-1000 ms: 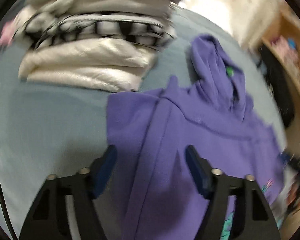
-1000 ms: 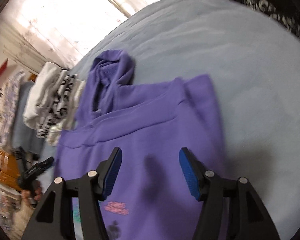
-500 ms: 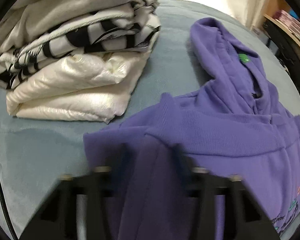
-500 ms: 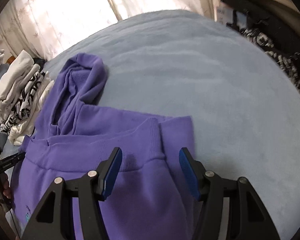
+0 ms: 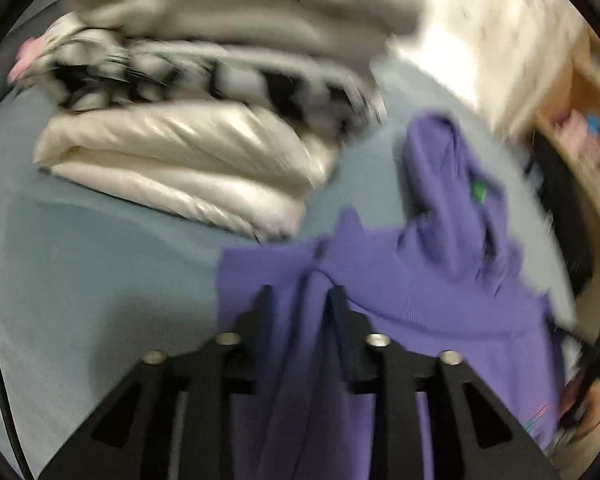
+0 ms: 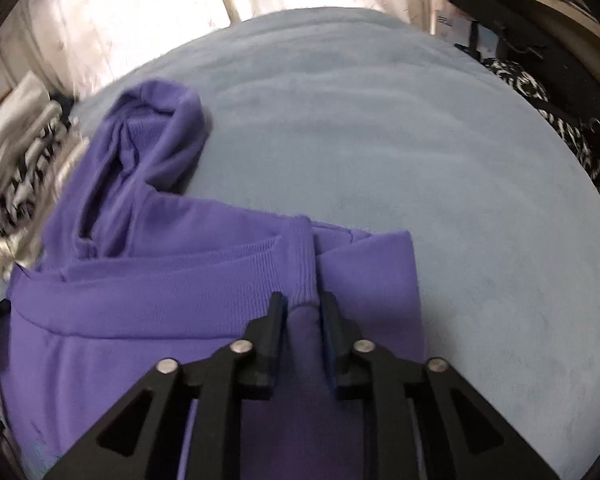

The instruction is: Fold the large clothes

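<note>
Both jaws are drawn in tight on purple cloth. From the left wrist camera, which is blurred, the left gripper (image 5: 300, 300) pinches a raised fold of the hoodie (image 5: 420, 300) near its left corner, just below the ribbed band. From the right wrist camera, the right gripper (image 6: 303, 308) pinches a bunched ridge at the end of the ribbed band (image 6: 180, 280), near the garment's right edge. The purple hoodie (image 6: 140, 320) lies spread on a pale blue bed (image 6: 420, 140), its body folded so the ribbed band runs across the top of the fold. Its hood (image 6: 152, 136) lies flat on the bed beyond the band, pointing away from both cameras, with a small green tag (image 5: 478, 191) showing inside it. A little printed colour shows near the hoodie's lower right in the left view. A stack of folded clothes (image 5: 200, 128) sits on the bed just beside the hood: a shiny cream piece at the bottom, a black-and-white patterned one above it, grey ones on top. Bright curtains (image 6: 140, 12) hang behind the bed. A wooden shelf (image 5: 588, 120) stands off to the right, with dark patterned cloth (image 6: 552, 120) at the bed's right edge.
</note>
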{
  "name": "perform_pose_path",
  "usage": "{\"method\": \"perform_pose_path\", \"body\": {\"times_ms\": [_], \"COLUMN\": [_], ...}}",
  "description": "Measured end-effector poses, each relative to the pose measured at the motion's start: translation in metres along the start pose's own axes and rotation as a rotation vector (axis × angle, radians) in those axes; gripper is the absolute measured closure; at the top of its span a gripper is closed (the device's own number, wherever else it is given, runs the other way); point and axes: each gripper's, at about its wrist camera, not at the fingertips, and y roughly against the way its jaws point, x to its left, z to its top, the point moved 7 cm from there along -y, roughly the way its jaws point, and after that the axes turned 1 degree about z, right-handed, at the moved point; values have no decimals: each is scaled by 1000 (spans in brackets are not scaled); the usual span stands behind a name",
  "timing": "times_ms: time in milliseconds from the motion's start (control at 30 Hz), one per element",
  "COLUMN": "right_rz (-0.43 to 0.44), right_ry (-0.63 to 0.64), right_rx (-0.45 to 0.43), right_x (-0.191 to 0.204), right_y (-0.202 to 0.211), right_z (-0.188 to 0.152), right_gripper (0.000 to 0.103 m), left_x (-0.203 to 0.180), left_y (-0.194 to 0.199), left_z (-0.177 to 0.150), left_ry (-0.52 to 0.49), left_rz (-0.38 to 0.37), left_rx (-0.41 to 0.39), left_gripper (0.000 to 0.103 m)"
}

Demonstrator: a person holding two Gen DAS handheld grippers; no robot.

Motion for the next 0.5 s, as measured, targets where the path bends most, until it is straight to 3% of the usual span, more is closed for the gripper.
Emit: {"method": "perform_pose_path", "body": {"times_ms": [100, 333, 500], "right_rz": [28, 91, 37], "right_ry": [-3, 67, 148], "right_rx": [-59, -109, -99], "right_x": [1, 27, 35], "right_y": [21, 38, 29], "right_z": [-5, -11, -20], "right_gripper": [76, 76, 76], "left_x": [25, 31, 24], "left_y": [17, -19, -47], "left_z": [11, -9, -2], "left_ry": [41, -34, -100], "left_rz": [42, 94, 180], "left_rx": [-59, 69, 79], "left_gripper": [73, 75, 76]}}
